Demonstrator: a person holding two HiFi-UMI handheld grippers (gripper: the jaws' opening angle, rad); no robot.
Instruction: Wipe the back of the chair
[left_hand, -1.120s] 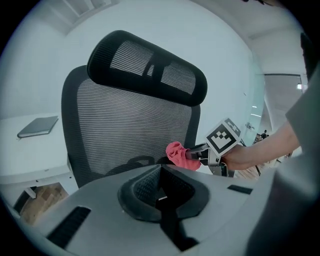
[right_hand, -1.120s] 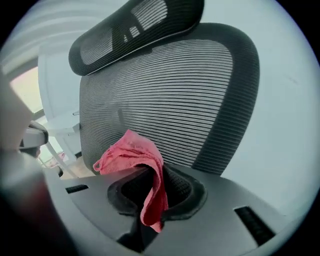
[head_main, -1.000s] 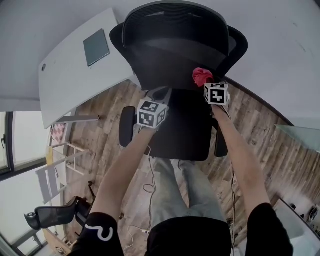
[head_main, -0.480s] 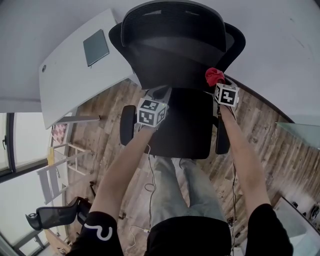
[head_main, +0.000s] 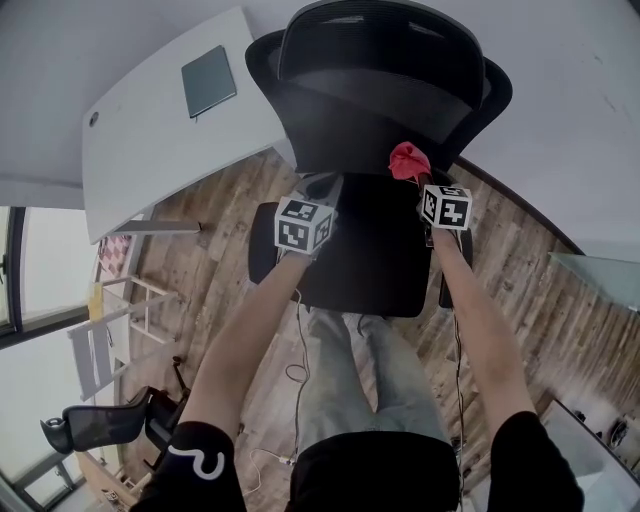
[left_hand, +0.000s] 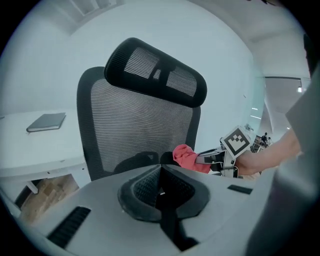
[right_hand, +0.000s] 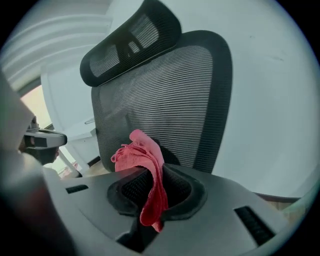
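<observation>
A black office chair (head_main: 385, 100) with a mesh back (left_hand: 140, 125) (right_hand: 170, 110) and a headrest (left_hand: 155, 72) faces me, its seat (head_main: 360, 250) under my arms. My right gripper (head_main: 422, 182) is shut on a red cloth (head_main: 407, 160) (right_hand: 145, 160) (left_hand: 187, 157), held at the lower right of the chair back, close to the mesh. My left gripper (head_main: 322, 188) is shut with nothing in it, and it hovers over the seat's left side in front of the back.
A white desk (head_main: 170, 120) with a dark notebook (head_main: 208, 87) on it stands left of the chair. Wooden floor (head_main: 200, 250) lies below. A second dark chair (head_main: 100, 425) and a white folding stand (head_main: 110, 335) sit at the lower left.
My right gripper with the red cloth swung right along the chair back's lower part, then came back left. The left gripper stayed in place.
</observation>
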